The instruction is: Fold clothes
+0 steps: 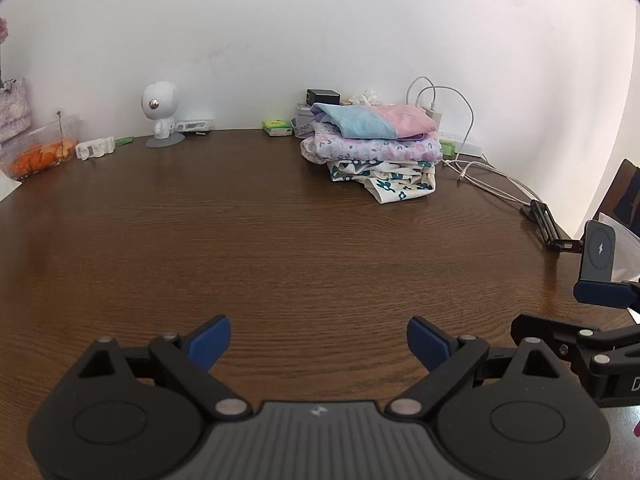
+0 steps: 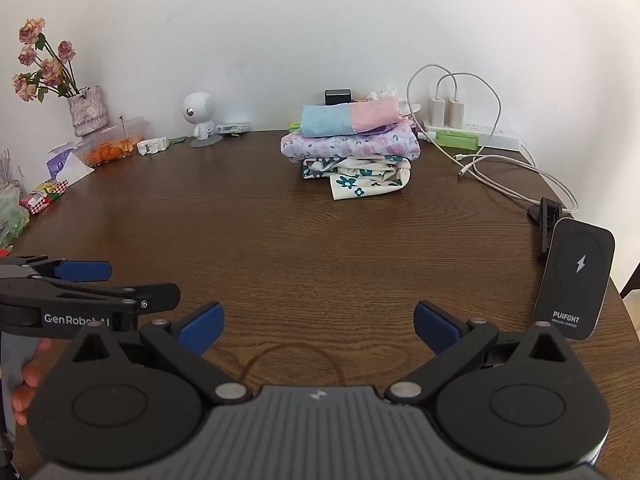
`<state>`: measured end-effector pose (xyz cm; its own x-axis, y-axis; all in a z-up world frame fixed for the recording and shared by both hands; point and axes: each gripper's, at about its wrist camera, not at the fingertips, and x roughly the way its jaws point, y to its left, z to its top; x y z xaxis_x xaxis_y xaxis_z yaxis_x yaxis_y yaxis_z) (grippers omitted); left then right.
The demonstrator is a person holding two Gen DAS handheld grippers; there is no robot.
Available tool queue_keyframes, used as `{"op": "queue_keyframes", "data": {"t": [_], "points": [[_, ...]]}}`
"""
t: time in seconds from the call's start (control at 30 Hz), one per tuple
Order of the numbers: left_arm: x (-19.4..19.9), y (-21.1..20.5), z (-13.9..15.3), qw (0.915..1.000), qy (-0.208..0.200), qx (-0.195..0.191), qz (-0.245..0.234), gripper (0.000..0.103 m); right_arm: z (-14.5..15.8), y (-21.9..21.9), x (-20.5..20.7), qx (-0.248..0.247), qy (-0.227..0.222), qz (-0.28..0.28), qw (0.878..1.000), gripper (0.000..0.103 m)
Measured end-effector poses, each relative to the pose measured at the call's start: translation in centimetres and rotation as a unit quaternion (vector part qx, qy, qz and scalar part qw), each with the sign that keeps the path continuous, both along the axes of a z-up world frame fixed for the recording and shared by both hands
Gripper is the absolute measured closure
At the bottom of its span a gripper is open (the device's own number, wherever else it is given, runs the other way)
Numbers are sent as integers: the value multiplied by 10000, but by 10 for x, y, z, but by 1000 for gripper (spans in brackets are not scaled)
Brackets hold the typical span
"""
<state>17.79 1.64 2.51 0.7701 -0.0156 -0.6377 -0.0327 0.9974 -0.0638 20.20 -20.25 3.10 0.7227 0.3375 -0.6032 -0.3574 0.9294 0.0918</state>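
Observation:
A stack of folded clothes (image 1: 372,148) (image 2: 352,148) rests at the back of the brown wooden table (image 1: 280,240) (image 2: 300,240): a blue-and-pink piece on top, a purple floral one under it, a cream one with teal flowers at the bottom. My left gripper (image 1: 319,340) hovers open over the near part of the table, nothing between its blue fingertips. My right gripper (image 2: 319,326) is also open and holds nothing, well short of the stack. Each gripper shows at the edge of the other's view, left gripper (image 2: 84,271), right gripper (image 1: 604,294).
A wireless charger on a black stand (image 2: 576,276) sits at the right edge, with white cables (image 2: 504,172) and a power strip (image 2: 472,132) behind. A white robot figurine (image 2: 200,116), a tub of orange food (image 2: 112,146), a vase of dried roses (image 2: 86,110) line the back left. A hand (image 2: 28,376) holds the left tool.

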Motion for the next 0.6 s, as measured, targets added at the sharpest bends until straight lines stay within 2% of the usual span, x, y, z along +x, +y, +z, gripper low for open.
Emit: {"op": "queue_keyframes", "data": {"t": [0.37, 0.5, 0.6], "points": [[-73, -13, -11, 9998, -87, -149, -34, 8, -10, -12, -70, 268, -37, 45, 9996, 0], [-96, -15, -18, 9991, -40, -418, -20, 8, -14, -15, -93, 358, -51, -18, 9993, 0], [-111, -24, -20, 9998, -109, -173, 14, 8, -20, -18, -107, 421, 53, -50, 9991, 0]]}}
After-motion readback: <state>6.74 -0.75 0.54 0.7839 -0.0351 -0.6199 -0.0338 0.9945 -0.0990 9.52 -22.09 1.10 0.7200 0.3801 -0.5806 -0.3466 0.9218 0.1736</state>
